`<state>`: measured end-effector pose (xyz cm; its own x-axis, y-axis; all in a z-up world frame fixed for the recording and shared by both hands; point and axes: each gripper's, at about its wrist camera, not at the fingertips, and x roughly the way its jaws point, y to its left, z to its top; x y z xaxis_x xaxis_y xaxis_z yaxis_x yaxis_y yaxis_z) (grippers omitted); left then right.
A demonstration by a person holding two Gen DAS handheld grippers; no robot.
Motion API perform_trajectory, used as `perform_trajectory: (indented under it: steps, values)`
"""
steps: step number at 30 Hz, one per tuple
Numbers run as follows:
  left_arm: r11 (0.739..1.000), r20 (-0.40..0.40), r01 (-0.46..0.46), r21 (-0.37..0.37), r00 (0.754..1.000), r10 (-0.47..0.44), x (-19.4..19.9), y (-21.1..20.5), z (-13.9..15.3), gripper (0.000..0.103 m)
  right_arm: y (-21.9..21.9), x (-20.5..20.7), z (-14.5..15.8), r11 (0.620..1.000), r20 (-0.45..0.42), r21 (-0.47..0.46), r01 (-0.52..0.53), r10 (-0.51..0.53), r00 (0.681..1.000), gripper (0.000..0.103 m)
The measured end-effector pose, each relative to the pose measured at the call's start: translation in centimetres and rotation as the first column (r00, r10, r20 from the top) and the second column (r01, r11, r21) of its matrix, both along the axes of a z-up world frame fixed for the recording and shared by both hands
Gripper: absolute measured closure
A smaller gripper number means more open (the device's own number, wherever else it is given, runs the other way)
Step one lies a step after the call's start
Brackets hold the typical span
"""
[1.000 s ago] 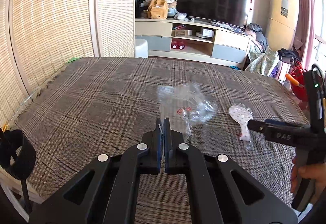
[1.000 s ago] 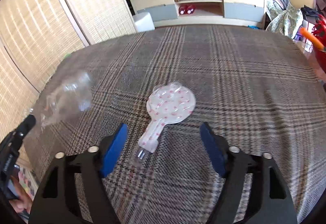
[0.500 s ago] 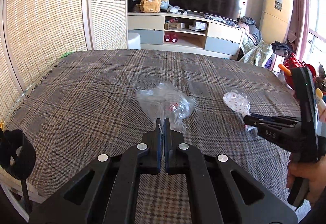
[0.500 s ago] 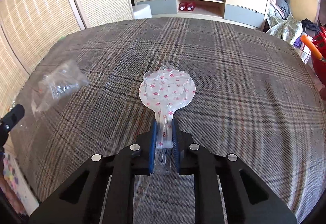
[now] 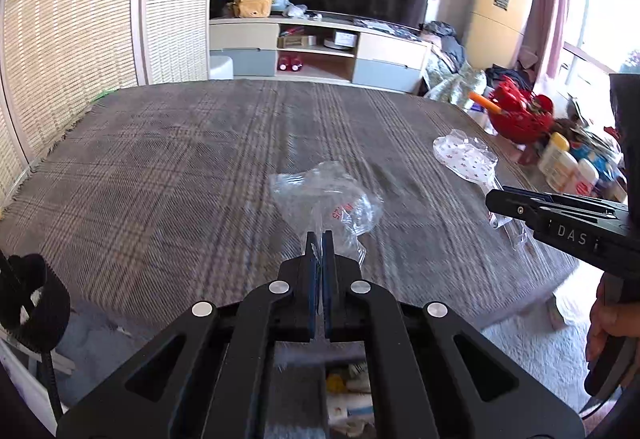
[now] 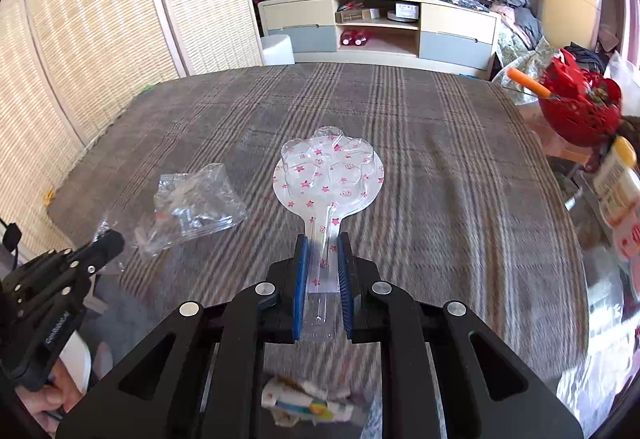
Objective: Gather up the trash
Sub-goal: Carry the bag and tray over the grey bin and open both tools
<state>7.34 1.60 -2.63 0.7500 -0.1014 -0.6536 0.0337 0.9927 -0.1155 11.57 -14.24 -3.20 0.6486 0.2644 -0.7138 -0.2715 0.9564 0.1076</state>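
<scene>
Plastic held left: we had the left gripper (image 5: pixel 319 239) clenched on a corner of the crumpled clear bag (image 5: pixel 326 201), most of the bag hanging free ahead of the jaws.
Plastic held right: we had the right gripper (image 6: pixel 323 251) grasping the stem of the star-printed blister pack (image 6: pixel 328 175), its round head sticking out forward past the fingertips.
Where the trash was: both pieces sat off the plaid cloth (image 6: pixel 440 167), near its near edge; the bag to the left, the pack to the right, well apart.
Below the jaws: we saw wrappers and scraps (image 6: pixel 308 405) under the right gripper, probably the collecting spot; we could not make out its rim.
Risk, bag: thin slick film pinched by one corner; we judged a quick swing could let it slide out and drop onto the floor.
Risk, pack: rigid, narrow stem with a wide head; we judged it could pivot between the pads or snag on an edge on the way down.
Risk, clutter: red basket (image 6: pixel 580 111) and bottles (image 6: pixel 616 175) stood at the far right; a wide right swing could clip them.
Risk, release: dropping either piece before it was over the scraps would miss.
</scene>
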Motion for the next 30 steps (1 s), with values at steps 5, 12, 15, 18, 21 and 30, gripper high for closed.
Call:
perform_trajectory:
  steps: [5,12,15,18,21,30]
  values:
    - [0.999,-0.015,0.046,-0.007,0.999,-0.046,-4.2,-2.5,-0.6,0.102,-2.4,-5.2,-0.6,1.0,-0.002,0.029,0.013,-0.013,1.0,0.087]
    - [0.994,-0.055,0.106,-0.018,0.993,-0.106,-9.8,-5.4,-2.8,0.102,-4.6,-10.6,-3.3,0.997,-0.026,0.072,0.027,-0.026,0.999,0.087]
    - [0.992,-0.08,0.122,-0.015,0.989,-0.123,-11.3,-6.3,-4.2,0.102,-5.4,-12.2,-5.1,0.995,-0.051,0.09,0.033,-0.028,0.998,0.087]
    - [0.991,-0.107,0.132,-0.015,0.985,-0.133,-12.0,-6.7,-5.5,0.102,-5.8,-13.1,-7.2,0.993,-0.093,0.106,0.042,-0.032,0.995,0.087]
    - [0.99,-0.141,0.144,-0.014,0.979,-0.144,-12.5,-7.2,-7.3,0.102,-6.0,-13.5,-9.5,0.992,-0.14,0.119,0.052,-0.035,0.989,0.087]
    - [0.988,-0.289,0.153,-0.024,0.945,-0.153,-11.7,-7.7,-14.4,0.102,-5.1,-12.2,-15.3,0.99,-0.27,0.129,0.061,-0.025,0.963,0.087]
